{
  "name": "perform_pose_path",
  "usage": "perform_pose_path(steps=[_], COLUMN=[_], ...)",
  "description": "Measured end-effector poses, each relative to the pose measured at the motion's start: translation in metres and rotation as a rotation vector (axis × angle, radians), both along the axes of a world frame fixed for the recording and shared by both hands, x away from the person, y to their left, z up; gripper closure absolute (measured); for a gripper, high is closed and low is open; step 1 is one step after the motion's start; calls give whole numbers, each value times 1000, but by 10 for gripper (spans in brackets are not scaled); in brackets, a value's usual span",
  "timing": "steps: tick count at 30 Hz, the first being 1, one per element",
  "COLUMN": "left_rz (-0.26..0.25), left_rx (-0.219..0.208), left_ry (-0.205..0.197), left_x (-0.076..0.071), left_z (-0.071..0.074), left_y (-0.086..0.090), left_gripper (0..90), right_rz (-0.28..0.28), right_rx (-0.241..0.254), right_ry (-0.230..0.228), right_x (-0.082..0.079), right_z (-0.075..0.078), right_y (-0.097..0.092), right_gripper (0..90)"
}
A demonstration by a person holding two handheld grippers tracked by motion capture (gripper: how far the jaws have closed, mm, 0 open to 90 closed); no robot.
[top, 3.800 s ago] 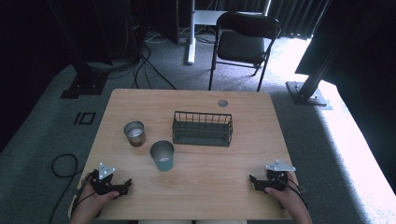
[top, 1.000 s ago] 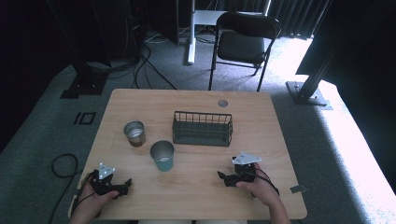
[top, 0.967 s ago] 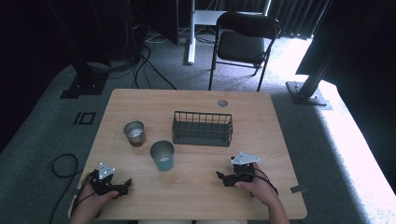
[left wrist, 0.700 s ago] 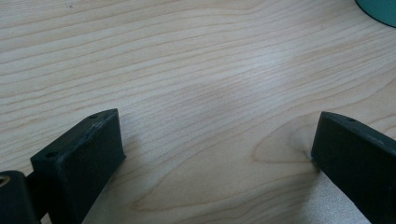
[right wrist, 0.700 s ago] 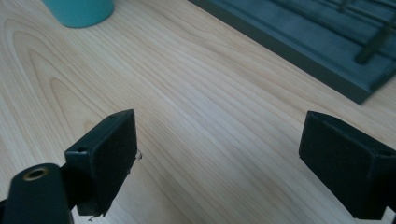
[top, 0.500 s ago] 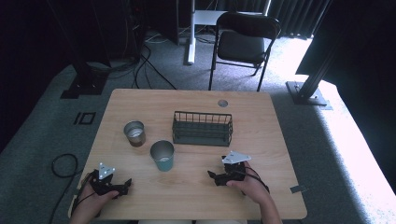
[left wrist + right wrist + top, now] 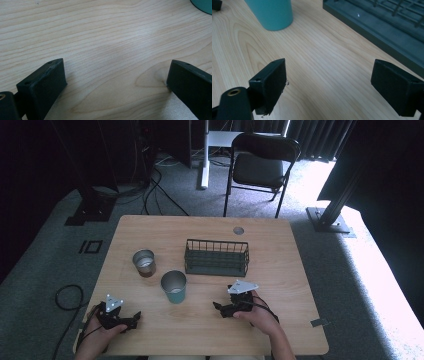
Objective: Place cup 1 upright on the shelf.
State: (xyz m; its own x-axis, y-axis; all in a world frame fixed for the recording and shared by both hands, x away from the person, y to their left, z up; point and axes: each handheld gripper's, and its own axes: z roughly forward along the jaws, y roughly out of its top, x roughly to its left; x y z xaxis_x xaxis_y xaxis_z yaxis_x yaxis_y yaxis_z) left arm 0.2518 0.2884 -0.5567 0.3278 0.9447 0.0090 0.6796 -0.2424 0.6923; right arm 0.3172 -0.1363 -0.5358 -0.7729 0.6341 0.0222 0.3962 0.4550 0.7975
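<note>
A teal cup stands near the middle of the wooden table, and its teal side rises at the top left of the right gripper view. A metal cup stands to its left. Behind them sits a dark wire basket, whose base crosses the top right of the right gripper view. My right gripper is open, low over the table right of the teal cup, jaws empty. My left gripper rests open near the front left corner, over bare wood.
A small round grommet is set in the table's far edge. A black folding chair and a white desk leg stand beyond the table. Cables lie on the grey carpet at left.
My right gripper has slid left along the front of the table, from the front right corner toward the teal cup. The left gripper has stayed put.
</note>
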Motion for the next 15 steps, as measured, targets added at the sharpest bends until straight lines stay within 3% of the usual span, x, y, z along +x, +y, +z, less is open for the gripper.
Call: perform_pose_path(steps=[15], left_rz=[0], left_rx=[0], left_ry=[0], left_x=[0], left_z=[0], left_y=[0], left_gripper=[28], right_rz=[29], right_rx=[16], right_ry=[-2], right_x=[7], right_z=[2], right_y=[25], right_gripper=[123])
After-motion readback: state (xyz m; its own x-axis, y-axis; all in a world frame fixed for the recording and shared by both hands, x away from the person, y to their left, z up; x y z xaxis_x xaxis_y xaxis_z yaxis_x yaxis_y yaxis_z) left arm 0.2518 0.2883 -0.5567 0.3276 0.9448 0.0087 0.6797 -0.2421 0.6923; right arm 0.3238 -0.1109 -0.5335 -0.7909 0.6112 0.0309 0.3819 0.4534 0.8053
